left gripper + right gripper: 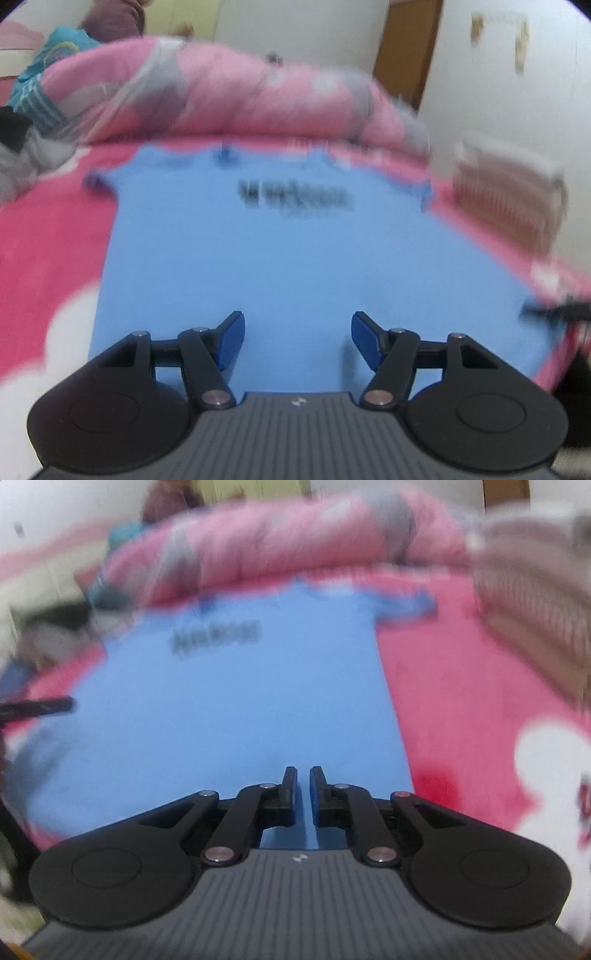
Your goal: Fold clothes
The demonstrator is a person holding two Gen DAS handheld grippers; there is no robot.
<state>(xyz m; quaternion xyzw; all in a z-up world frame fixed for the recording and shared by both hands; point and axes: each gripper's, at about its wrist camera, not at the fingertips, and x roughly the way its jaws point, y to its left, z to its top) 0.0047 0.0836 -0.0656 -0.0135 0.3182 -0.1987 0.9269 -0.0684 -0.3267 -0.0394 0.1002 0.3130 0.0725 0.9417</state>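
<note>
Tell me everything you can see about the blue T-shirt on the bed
The T-shirt is light blue, soft-looking fabric, with short sleeves and a dark printed line of text across the chest, too blurred to read. It lies spread flat, print up, on the pink bedsheet, collar toward the rumpled pink quilt and hem toward the cameras. The left gripper hangs open over the hem end; the right gripper is nearly shut near the hem's right corner. Whether either touches the cloth is unclear.
</note>
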